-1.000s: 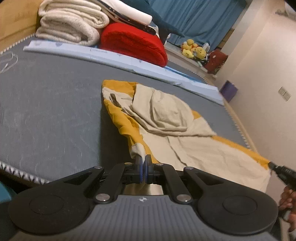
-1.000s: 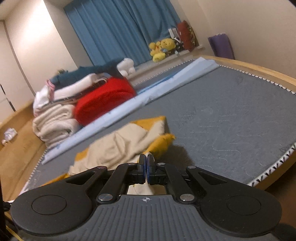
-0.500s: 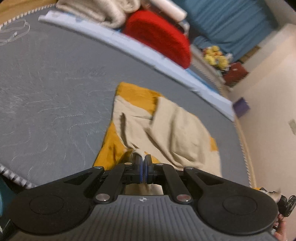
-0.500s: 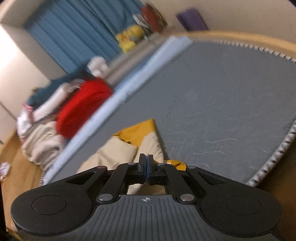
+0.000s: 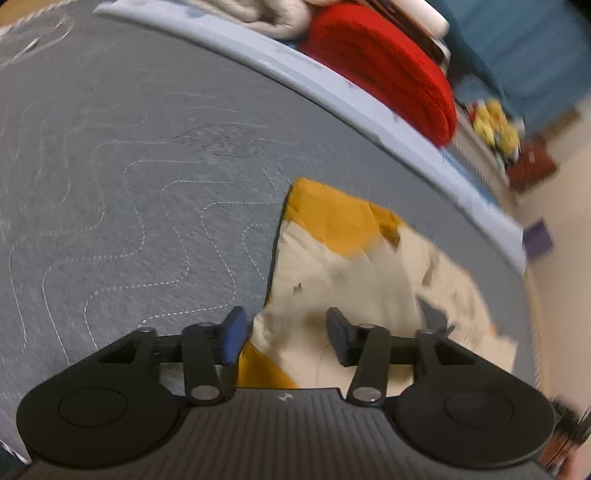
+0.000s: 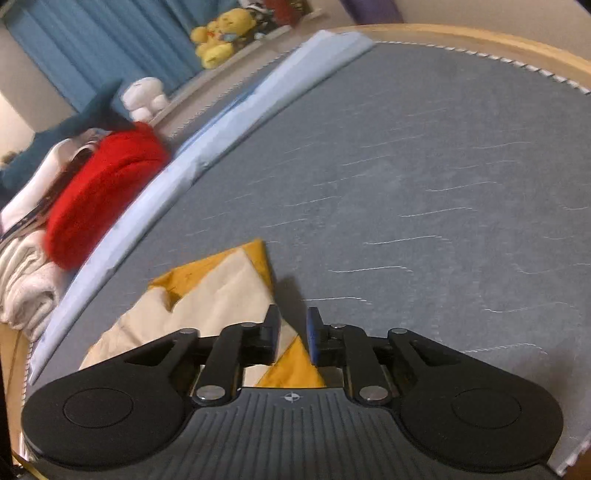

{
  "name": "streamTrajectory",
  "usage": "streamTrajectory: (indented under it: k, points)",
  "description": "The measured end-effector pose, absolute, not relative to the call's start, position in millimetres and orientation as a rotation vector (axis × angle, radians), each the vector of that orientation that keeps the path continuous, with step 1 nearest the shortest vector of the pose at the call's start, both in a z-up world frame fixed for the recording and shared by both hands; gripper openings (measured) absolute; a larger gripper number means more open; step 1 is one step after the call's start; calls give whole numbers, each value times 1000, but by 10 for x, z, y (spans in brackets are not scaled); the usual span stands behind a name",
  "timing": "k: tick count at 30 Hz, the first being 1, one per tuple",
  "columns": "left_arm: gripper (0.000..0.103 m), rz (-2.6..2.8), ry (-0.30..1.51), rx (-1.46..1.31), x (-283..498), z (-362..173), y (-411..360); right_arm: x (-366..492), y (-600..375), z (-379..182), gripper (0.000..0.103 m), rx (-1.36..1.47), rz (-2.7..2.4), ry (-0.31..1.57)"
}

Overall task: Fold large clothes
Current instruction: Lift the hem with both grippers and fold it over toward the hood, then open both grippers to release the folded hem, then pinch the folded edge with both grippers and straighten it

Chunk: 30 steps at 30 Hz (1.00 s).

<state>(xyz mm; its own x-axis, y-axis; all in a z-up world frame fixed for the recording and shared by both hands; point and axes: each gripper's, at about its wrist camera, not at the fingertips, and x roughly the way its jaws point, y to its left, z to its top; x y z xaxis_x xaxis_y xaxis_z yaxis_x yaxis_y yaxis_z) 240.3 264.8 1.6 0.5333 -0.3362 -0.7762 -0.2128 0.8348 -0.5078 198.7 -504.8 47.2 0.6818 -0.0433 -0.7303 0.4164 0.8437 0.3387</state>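
A cream and mustard-yellow garment (image 5: 351,266) lies folded over on the grey quilted mattress (image 5: 129,166). My left gripper (image 5: 284,332) is open just above the garment's near edge, holding nothing. In the right wrist view the same garment (image 6: 221,295) lies at lower left on the mattress (image 6: 424,184). My right gripper (image 6: 293,328) is partly open over the garment's near yellow corner, with no cloth between its pads.
A stack of folded cream blankets (image 6: 22,280), a red blanket (image 5: 380,62) and a pale blue folded sheet (image 6: 236,122) line the far side of the mattress. Yellow plush toys (image 6: 218,33) sit by the blue curtain. A wooden bed frame (image 6: 480,40) rims the mattress.
Both grippers carried the garment's near edge forward over the rest of it, then opened and let go. The cloth now lies folded on the mattress.
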Motion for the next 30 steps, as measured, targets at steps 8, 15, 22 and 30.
streamTrajectory:
  k: [8,15,22,30]
  points:
    - [68,-74,1067,-339,2403,-213,2261,2098,-4899,-38,40,401,-229,967]
    - [69,-25,1042,-339,2632,-334,2182,2165,-4735,-106,40,290,-180,987]
    - [26,-66,1023,-304,2791,-337,1999,2195,-4581,-70,6,191,-134,984]
    - [0,-44,662,-266,2624,277,2075,1999,-4503,597,0,190,-74,629]
